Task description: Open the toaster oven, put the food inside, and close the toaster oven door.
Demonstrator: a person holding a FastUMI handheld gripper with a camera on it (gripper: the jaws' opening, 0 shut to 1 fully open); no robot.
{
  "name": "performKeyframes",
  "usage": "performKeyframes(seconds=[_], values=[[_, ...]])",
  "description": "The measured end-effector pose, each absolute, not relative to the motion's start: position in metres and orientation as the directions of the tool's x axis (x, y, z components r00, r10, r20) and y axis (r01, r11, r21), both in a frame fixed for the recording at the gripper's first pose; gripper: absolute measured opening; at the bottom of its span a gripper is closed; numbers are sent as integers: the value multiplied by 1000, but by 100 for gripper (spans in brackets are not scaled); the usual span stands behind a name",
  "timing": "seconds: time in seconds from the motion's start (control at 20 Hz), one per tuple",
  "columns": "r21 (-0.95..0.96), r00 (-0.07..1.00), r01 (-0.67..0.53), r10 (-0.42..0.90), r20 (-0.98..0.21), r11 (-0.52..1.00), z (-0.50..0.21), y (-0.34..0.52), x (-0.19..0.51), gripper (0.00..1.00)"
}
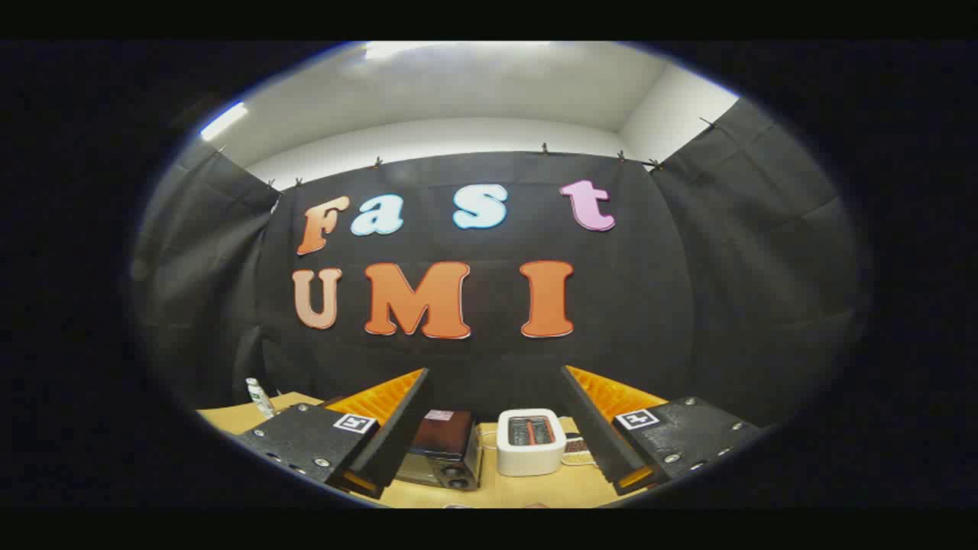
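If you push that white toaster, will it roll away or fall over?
Probably neither. The white toaster looks boxy and squat, sitting flat on the table, so it would likely slide. Its smooth shell may be slippery. The gripper hangs open, well short of it.

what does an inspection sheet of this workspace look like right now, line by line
surface: light wooden tabletop, bare patch ahead of the fingers.
job's things: dark boxy toaster oven with knobs stands beyond the fingers, partly hidden by the left one; its door cannot be judged. food: nothing clearly seen.
clutter: white two-slot pop-up toaster right of the oven; small brown-and-white patterned item beside it, too small to tell; white and green bottle far left.
grippers: gripper open, fingers spread wide, holding nothing.
cables: thin white cord by the toaster.
surroundings: black cloth booth wall, white ceiling with lights.
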State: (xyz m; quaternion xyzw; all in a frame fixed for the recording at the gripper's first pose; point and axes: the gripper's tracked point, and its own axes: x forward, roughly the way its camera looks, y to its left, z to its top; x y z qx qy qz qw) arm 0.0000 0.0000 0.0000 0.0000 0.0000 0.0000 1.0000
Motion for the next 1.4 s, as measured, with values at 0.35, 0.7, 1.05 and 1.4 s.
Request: performKeyframes(seconds=[0.35,0.7,1.05,1.4], values=[[-30,999,-30,29,-21,999,8,36,4,98],[-35,999,-42,41,-34,999,15,49,8,98],[-64,999,-35,33,-39,997,19,57,11,98],[-70,990,-62,53,-134,996,-17,80,18,98]])
